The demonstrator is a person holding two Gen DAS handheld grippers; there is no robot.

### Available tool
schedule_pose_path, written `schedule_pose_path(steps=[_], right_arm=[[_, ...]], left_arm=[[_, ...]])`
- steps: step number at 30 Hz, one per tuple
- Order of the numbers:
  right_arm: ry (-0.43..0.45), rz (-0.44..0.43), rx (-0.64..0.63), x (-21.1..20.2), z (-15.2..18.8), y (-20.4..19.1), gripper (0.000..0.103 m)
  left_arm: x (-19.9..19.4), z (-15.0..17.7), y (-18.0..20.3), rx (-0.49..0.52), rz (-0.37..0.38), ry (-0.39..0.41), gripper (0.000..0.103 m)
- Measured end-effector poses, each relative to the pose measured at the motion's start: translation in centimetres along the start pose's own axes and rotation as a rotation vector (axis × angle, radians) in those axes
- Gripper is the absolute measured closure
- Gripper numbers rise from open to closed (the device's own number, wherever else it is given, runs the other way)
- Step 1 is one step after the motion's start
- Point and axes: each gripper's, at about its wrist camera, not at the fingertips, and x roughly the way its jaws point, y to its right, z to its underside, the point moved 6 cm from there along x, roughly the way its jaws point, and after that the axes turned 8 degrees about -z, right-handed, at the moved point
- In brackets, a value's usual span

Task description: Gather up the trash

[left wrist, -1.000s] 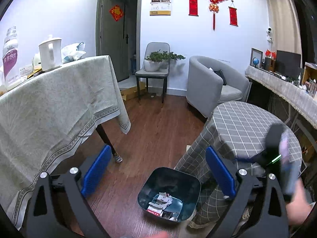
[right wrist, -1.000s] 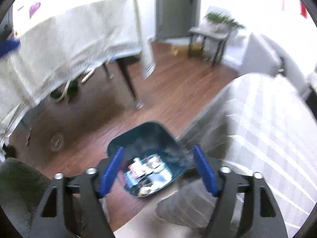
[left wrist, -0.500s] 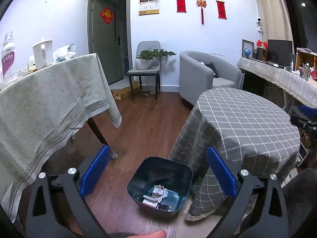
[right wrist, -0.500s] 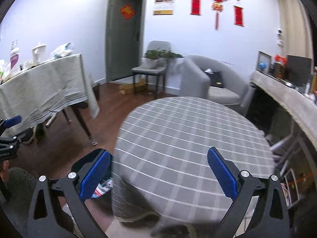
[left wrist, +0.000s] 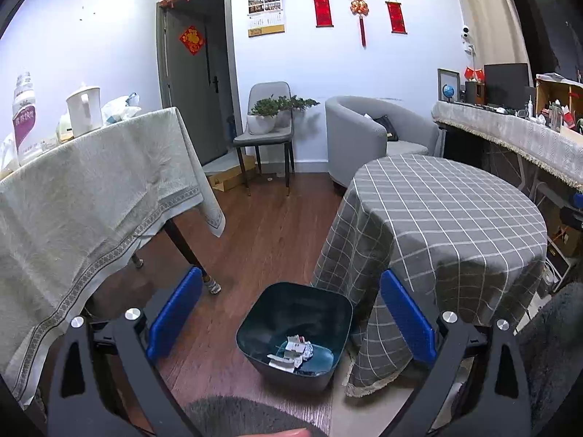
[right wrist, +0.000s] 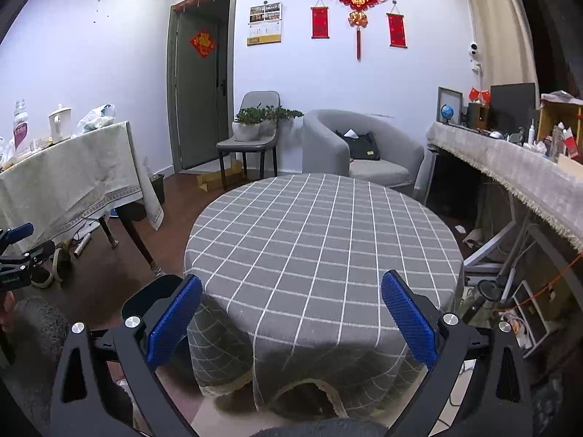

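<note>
bin (left wrist: pixel 295 331): on the floor, near, touching the round counter's (left wrist: pixel 448 211) left side
trash (left wrist: pixel 291 353): in bin
armchair (left wrist: pixel 364 134): far, behind round counter

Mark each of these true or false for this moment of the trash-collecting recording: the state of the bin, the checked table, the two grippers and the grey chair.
1. The dark bin on the floor holds crumpled paper trash. True.
2. The bin stands on top of the round checked table. False: it stands on the wooden floor, beside the table's hanging cloth.
3. The right gripper is shut on a wrapper. False: its jaws stand wide apart with nothing between them, having just been opening.
4. The left gripper is open and holds nothing. True.
5. A potted plant sits on the grey chair by the door. True.
6. The checked tabletop is littered with trash. False: no trash shows on it.
</note>
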Motion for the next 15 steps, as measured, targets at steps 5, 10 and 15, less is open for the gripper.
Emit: schedule_pose_path(steps=[5, 10, 15], right_arm=[[0.011, -0.010, -0.025, -0.6, 0.1, -0.6, 0.003], [0.025, -0.009, -0.013, -1.2, 0.1, -0.2, 0.003], [0.026, -0.017, 0.004, -1.3, 0.1, 0.1, 0.003]], left_arm=[[-0.4, 0.2, 0.2, 0.012, 0.002, 0.006, 0.003], [-0.7, 0.3, 0.7, 0.017, 0.013, 0.013, 0.003], [-0.4, 0.3, 1.3, 0.024, 0.023, 0.007, 0.003]])
